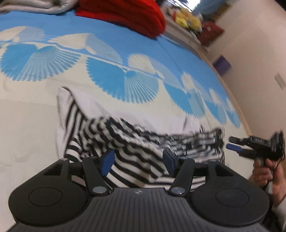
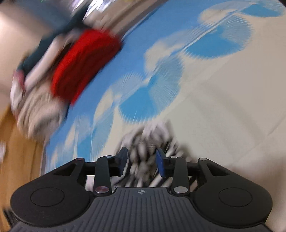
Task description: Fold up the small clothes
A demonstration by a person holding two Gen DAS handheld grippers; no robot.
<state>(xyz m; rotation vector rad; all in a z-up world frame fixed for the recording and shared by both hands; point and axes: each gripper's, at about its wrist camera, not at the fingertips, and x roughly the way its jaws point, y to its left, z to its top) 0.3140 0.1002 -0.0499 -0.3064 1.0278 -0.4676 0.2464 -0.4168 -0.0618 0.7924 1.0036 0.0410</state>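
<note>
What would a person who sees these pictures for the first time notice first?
Probably the black-and-white striped garment, crumpled on the blue and cream bedspread just ahead of the open left gripper. Next, the bright red knitted item at the far edge of the bed. The right gripper is also open, over the striped cloth.

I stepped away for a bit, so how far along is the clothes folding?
Done: a red folded garment lies at the far end of the bed. In hand: the striped garment lies crumpled, with the left gripper and right gripper open over it. Left: folding it.
</note>
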